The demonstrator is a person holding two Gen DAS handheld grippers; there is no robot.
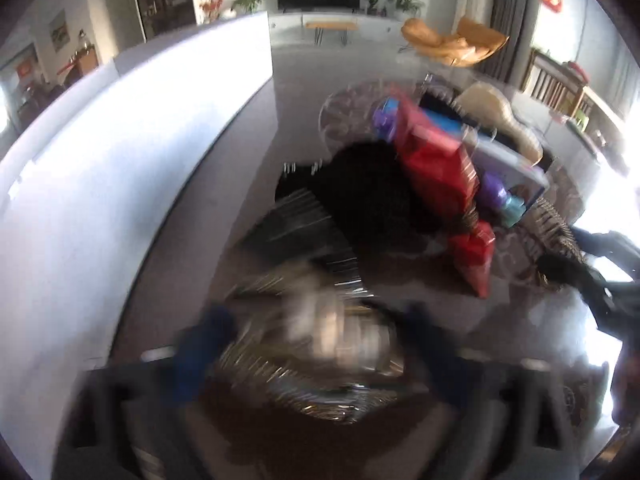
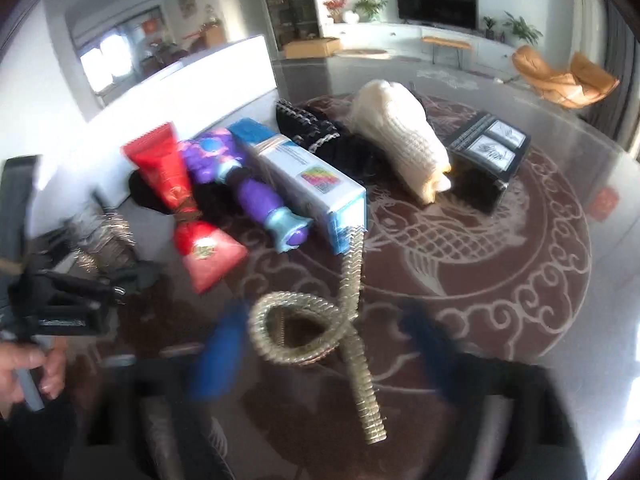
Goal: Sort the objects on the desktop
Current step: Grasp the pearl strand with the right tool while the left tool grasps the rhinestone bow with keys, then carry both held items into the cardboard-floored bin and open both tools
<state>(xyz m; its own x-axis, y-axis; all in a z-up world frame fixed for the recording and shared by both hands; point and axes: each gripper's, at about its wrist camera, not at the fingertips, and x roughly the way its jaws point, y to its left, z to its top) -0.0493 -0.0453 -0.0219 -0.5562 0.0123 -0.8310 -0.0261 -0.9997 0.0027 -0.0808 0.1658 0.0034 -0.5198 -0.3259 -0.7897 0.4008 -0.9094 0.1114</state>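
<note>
A: How is the coiled gold-coloured springy metal tube [image 2: 320,320] expected to handle? It is seen looped on the glass-topped surface [image 2: 540,280], between the blue fingers of the right tongs [image 2: 320,344], one end running up to the light blue cardboard box [image 2: 312,188].

B: Probably light, bendy and a bit slippery, so sagging and swinging should be expected once it's lifted. The loop, where the tube crosses itself, is judged the best spot to be gripped, since a single strand could roll out. The right tongs are seen partly open with the loop between the fingers, and no contact can be made out through the blur.

A: And the left tongs [image 1: 316,340]?

B: Too smeared to be sure. A blurred silvery-gold ribbed bundle [image 1: 332,344] is seen between the blue fingers, which sit fairly wide, but whether it's pinched can't be told.

A: What else is laid out?

B: A red foil bow-shaped packet [image 2: 188,208], a purple plastic toy [image 2: 248,184], a cream knitted item [image 2: 400,140] and a black box with two white labels [image 2: 488,148], all well behind the loop.
</note>
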